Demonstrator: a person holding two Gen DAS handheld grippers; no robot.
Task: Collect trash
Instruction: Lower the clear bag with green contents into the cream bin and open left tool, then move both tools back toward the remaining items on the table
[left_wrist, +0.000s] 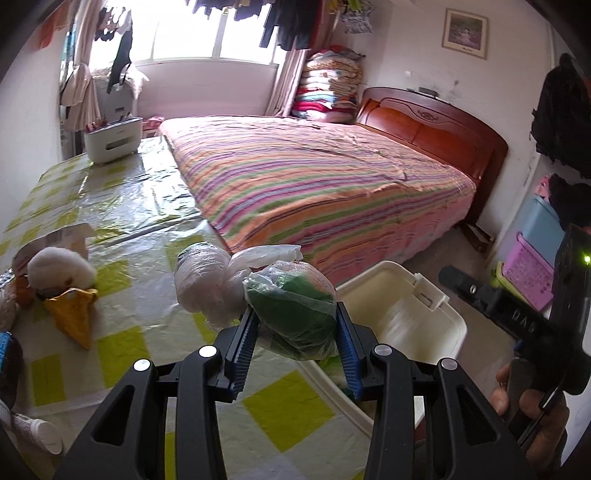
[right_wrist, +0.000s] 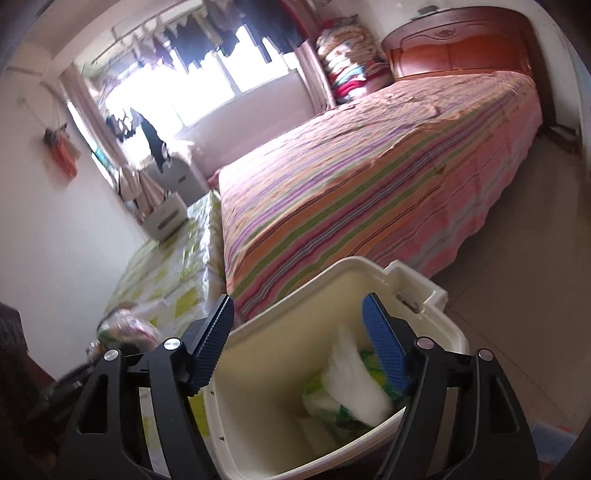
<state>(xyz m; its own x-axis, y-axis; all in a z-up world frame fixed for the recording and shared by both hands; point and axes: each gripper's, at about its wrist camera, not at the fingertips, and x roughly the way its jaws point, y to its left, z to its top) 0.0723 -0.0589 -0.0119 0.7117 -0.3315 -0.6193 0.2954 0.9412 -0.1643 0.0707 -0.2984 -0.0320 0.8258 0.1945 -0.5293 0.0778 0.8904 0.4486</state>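
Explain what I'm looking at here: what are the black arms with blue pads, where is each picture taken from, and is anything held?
These are two hand-held grasping tools, each with a camera looking along its fingers. In the left view, the left tool grips a plastic bag with green contents over the checked table. A yellow wrapper and a white fluffy item lie there. In the right view, the right tool is open and empty above the cream bin, which already holds white and green trash.

A striped bed (left_wrist: 314, 177) beside a green-checked table (left_wrist: 122, 206).
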